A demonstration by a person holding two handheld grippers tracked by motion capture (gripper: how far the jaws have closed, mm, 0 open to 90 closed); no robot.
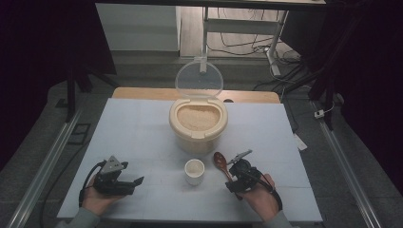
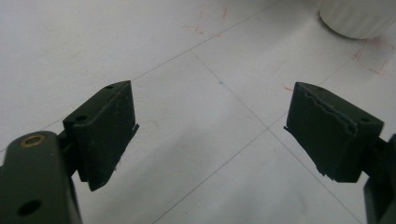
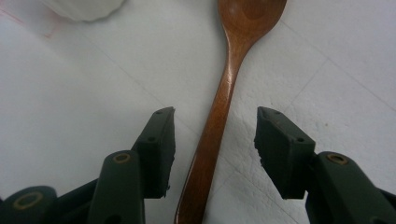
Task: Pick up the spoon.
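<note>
Right gripper view shows the right gripper (image 3: 212,149) with its jaws apart, straddling the handle of the wooden spoon (image 3: 229,88), untouched, lying flat just right of the white cup (image 1: 194,171), long axis running straight ahead between the jaws, bowl far.
</note>
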